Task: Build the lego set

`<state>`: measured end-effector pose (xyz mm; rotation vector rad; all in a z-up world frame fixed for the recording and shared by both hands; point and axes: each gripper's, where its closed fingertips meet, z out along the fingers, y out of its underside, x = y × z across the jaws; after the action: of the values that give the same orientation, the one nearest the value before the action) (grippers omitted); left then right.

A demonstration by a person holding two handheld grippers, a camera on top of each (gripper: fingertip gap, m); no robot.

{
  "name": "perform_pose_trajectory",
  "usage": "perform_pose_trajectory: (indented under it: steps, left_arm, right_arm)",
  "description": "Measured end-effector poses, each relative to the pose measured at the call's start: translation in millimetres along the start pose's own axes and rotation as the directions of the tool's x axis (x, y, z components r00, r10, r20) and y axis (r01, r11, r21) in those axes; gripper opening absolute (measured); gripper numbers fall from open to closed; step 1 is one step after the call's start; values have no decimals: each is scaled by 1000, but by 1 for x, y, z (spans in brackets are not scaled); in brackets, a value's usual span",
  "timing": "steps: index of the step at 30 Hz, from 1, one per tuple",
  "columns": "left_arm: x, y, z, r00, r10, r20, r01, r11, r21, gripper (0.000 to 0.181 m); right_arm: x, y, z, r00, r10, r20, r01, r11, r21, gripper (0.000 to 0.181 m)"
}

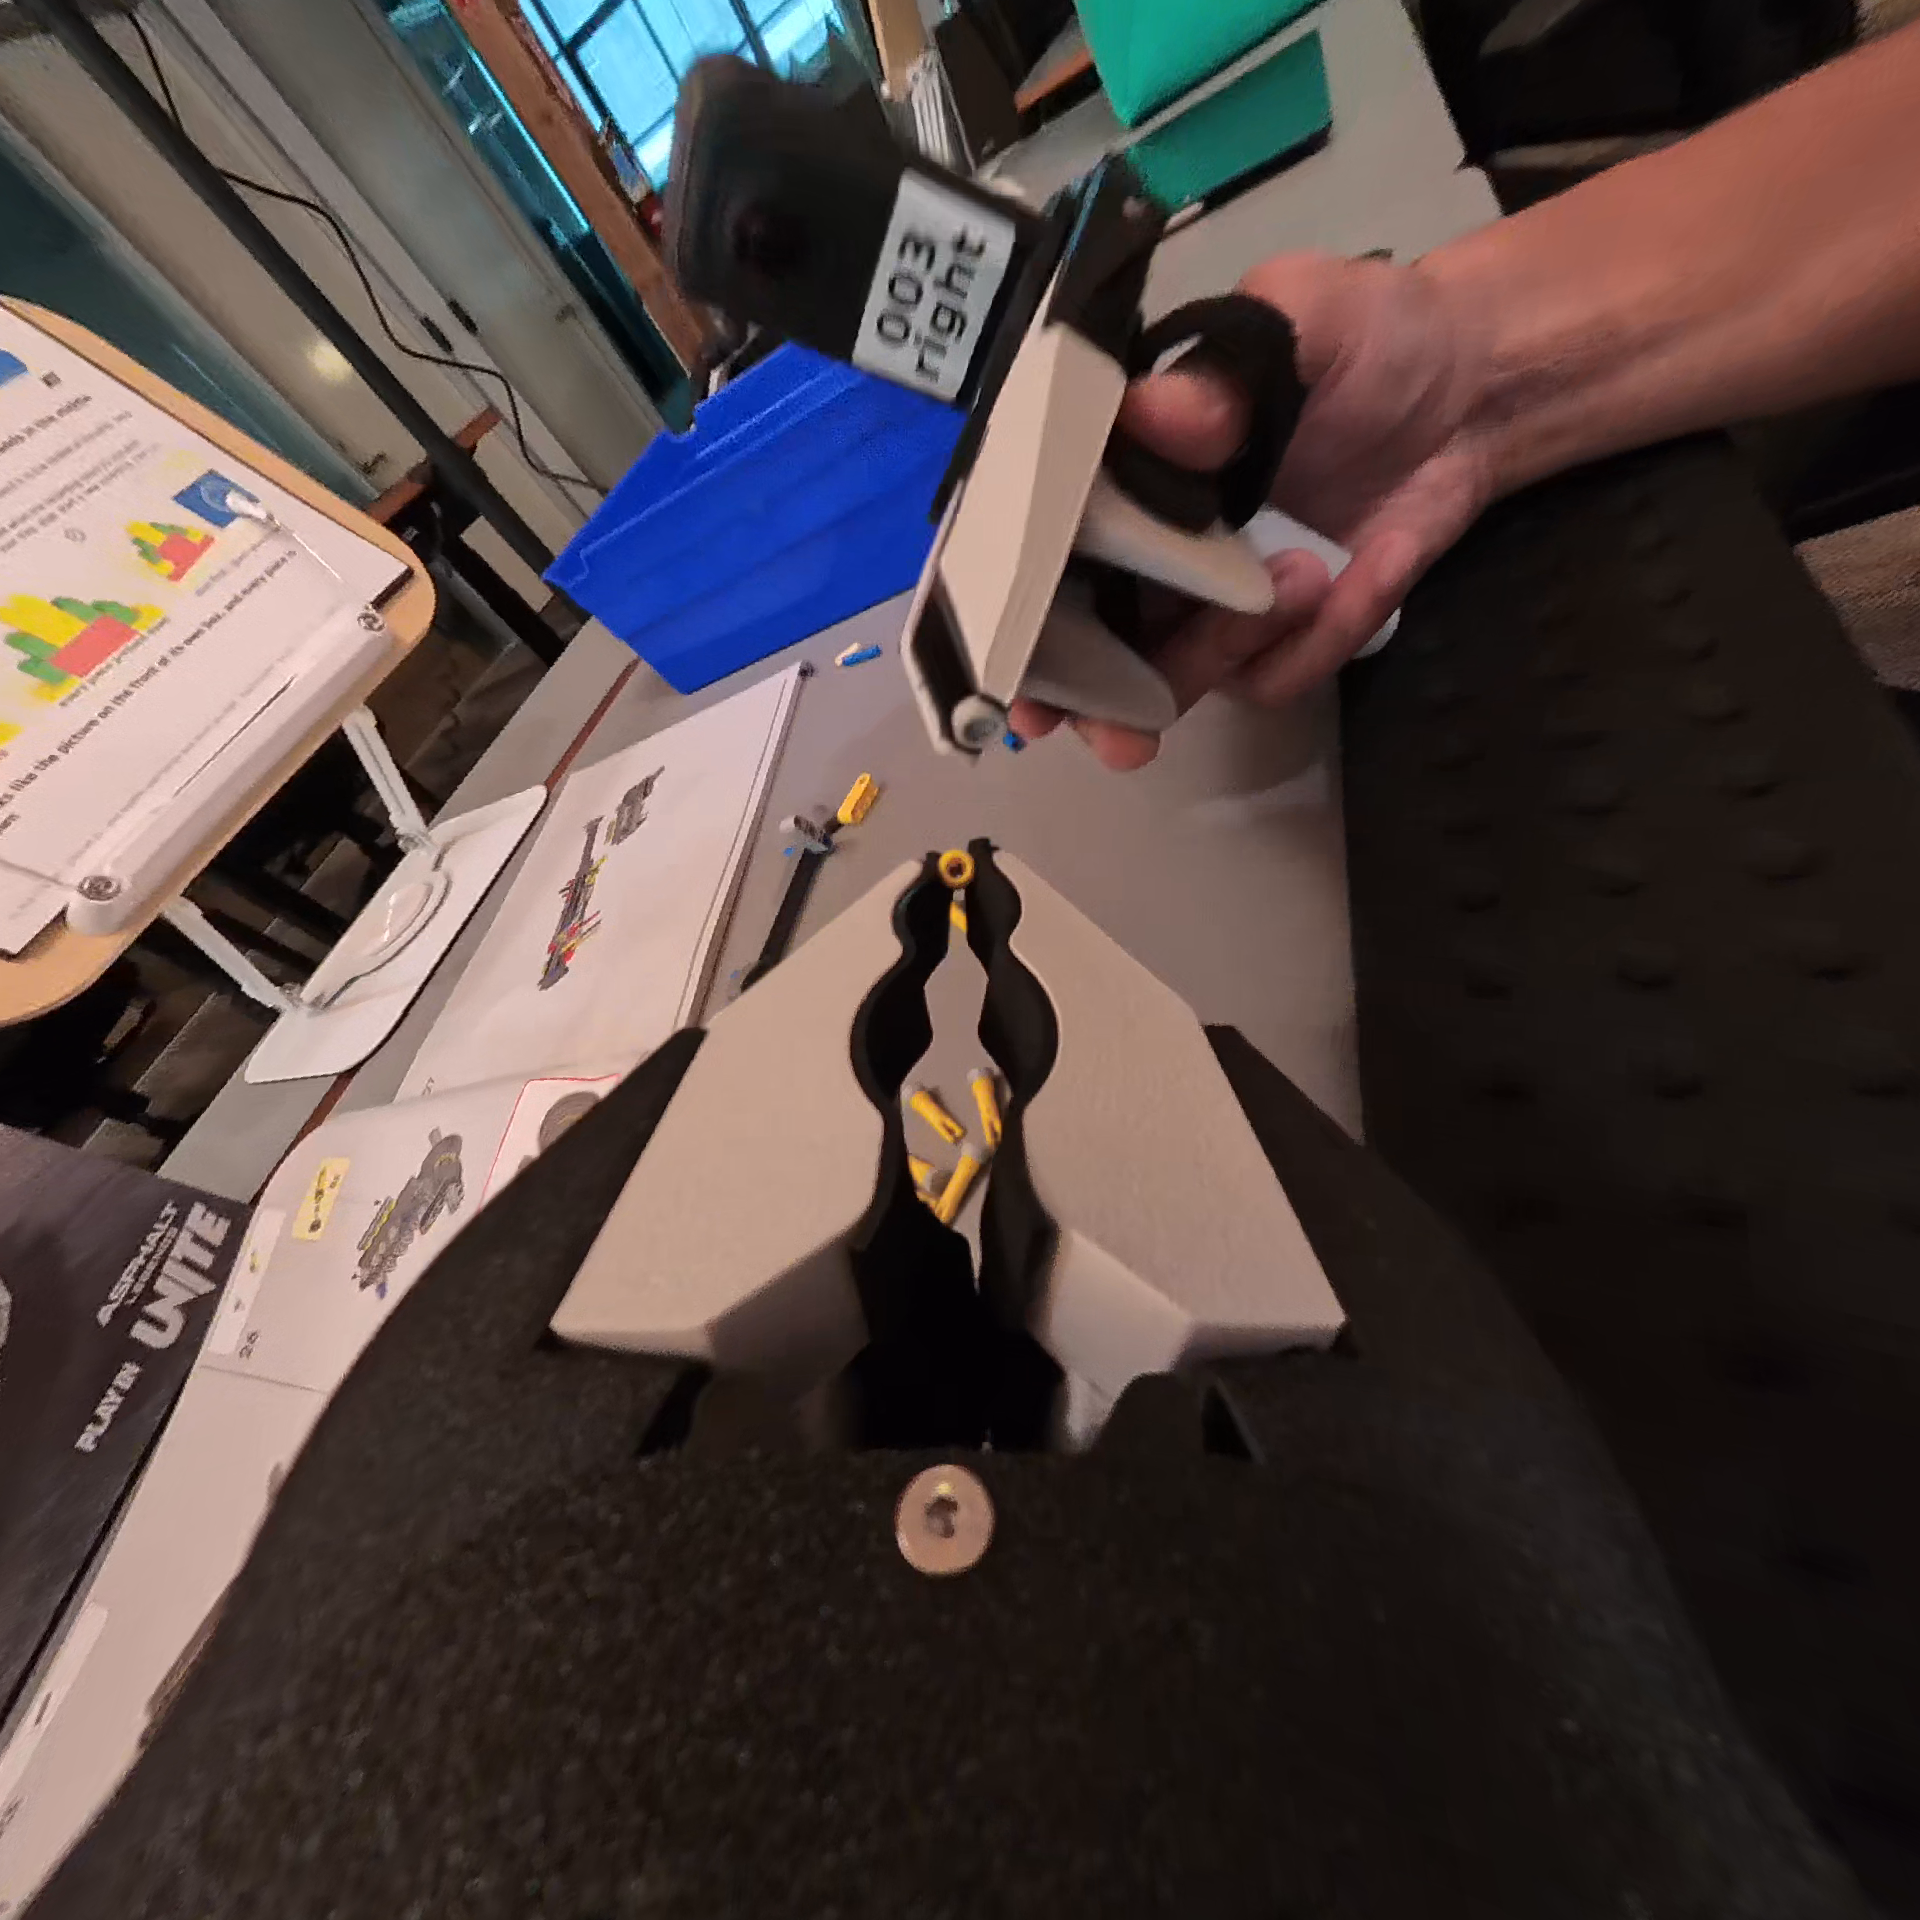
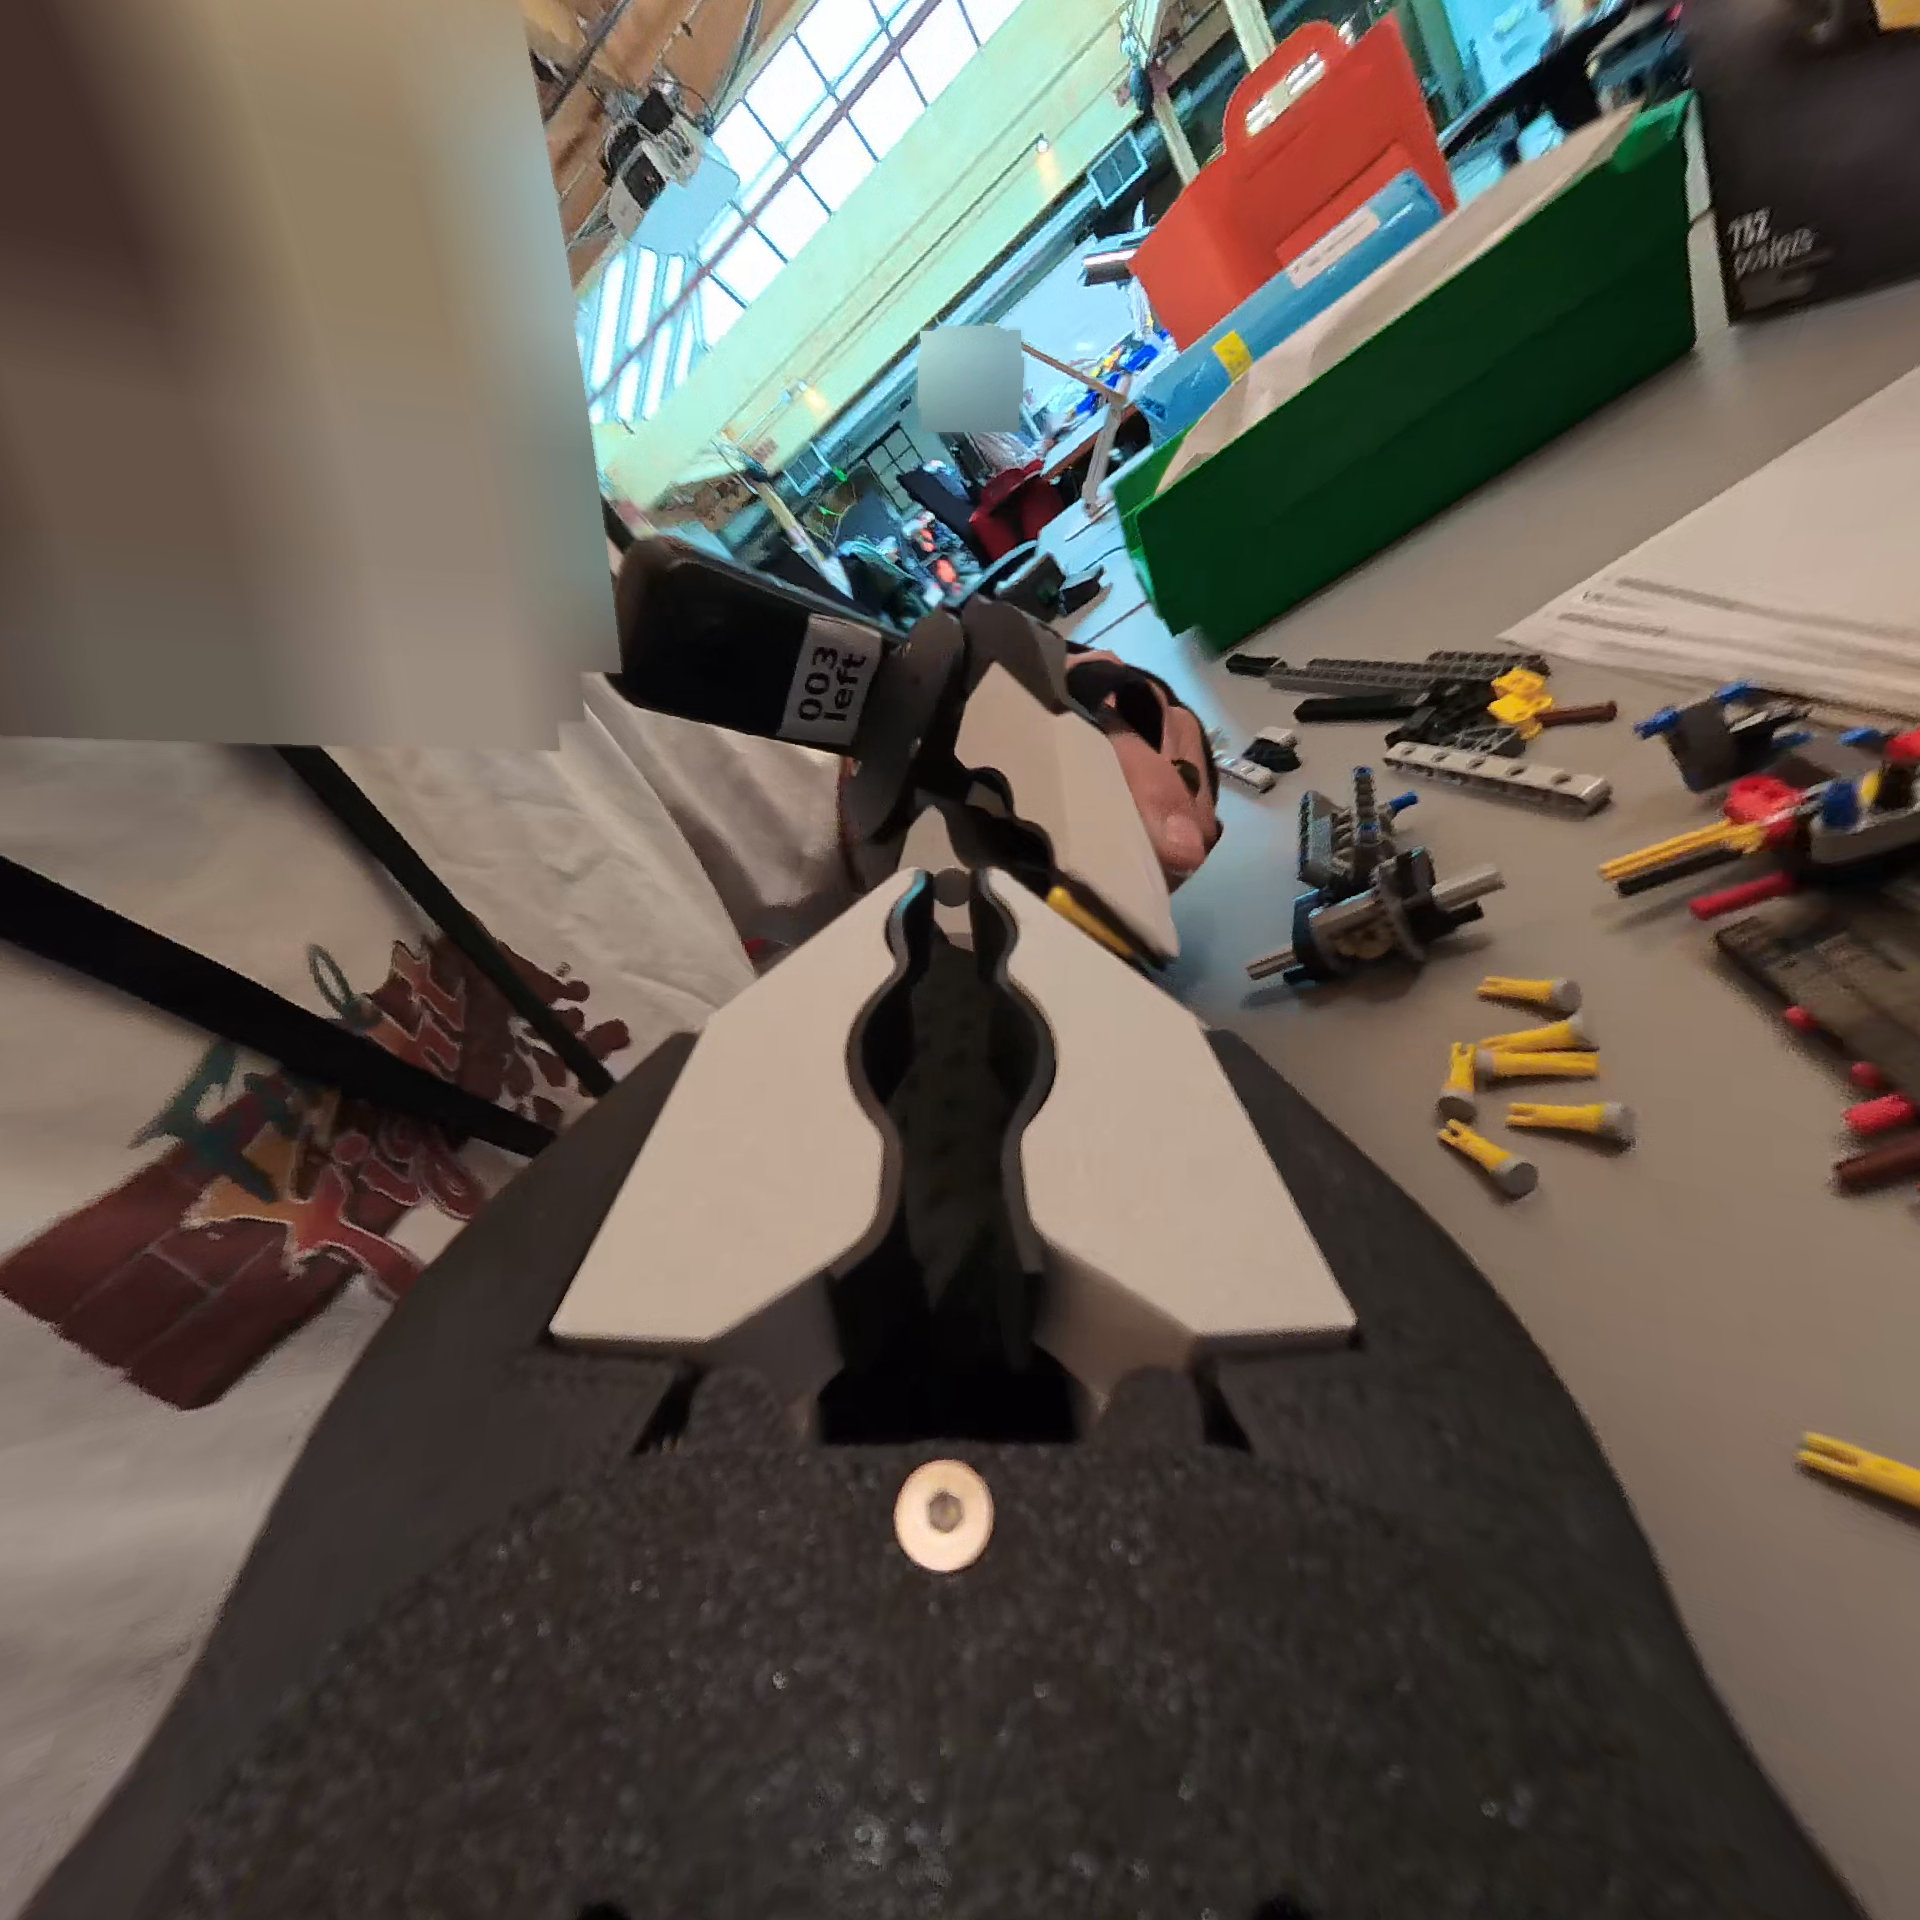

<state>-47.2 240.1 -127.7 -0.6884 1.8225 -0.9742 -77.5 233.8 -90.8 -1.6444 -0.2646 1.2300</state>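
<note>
left gripper (image 1: pixel 954 860): i read the jaws as nearly closed, pinching a yellow pin (image 1: pixel 954 868) at the tips, raised above the table (image 1: pixel 1195 862).
right gripper (image 2: pixel 948 883): jaws nearly closed on a small grey piece (image 2: pixel 950 886); i cannot tell what kind of part it is. it is raised too, near the left gripper.
progress: i judge the build early to midway. several part-built pieces lie apart: a grey and blue assembly (image 2: pixel 1361 904), a black beam cluster (image 2: pixel 1434 691), a red, yellow and blue section (image 2: pixel 1808 800).
remaining: joining these sections and fitting the loose pins; the 2 held parts are not yet mated.
loose stock: yellow pins (image 2: pixel 1527 1081) lie scattered near the assembly; red pins (image 2: pixel 1870 1101) sit at the right edge.
surroundings: open instruction booklet (image 1: pixel 623 894), blue bin (image 1: pixel 769 520), green bin (image 2: pixel 1403 468), a stand with a printed sheet (image 1: pixel 156 582).
obstructions: the grippers crowd each other; each hides much of the other's part from its camera.
</note>
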Motion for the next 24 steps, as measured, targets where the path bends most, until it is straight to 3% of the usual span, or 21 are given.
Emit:
perform_pose_trajectory:
  steps: [2, 9, 18, 21, 24]
  left_arm:
    - [-2, 5, 2, 1000, -3, 10, 3, 1000, -22, 2]
    - [-24, 9, -2, 995, -32, 91, 33, 999, -8, 2]
    - [-37, 23, 4, 947, 2, 321, 54, 985, -167, 2]
    - [-31, 25, 1, 907, 102, 408, 10, 965, -263, 2]
    - [-21, 34, -2, 888, 196, 416, -36, 932, -361, 2]
  right_arm:
    - [2, 1, 4, 993, -100, -58, 100, 995, -6, 6]
    - [11, -37, -27, 981, -126, -150, 156, 967, 204, 6]
    - [14, -24, -19, 908, -298, -295, 337, 937, 89, 6]
    - [12, -21, -20, 903, -302, -305, 340, 937, 76, 6]
    - [3, -14, -20, 921, -285, -265, 314, 946, 74, 6]
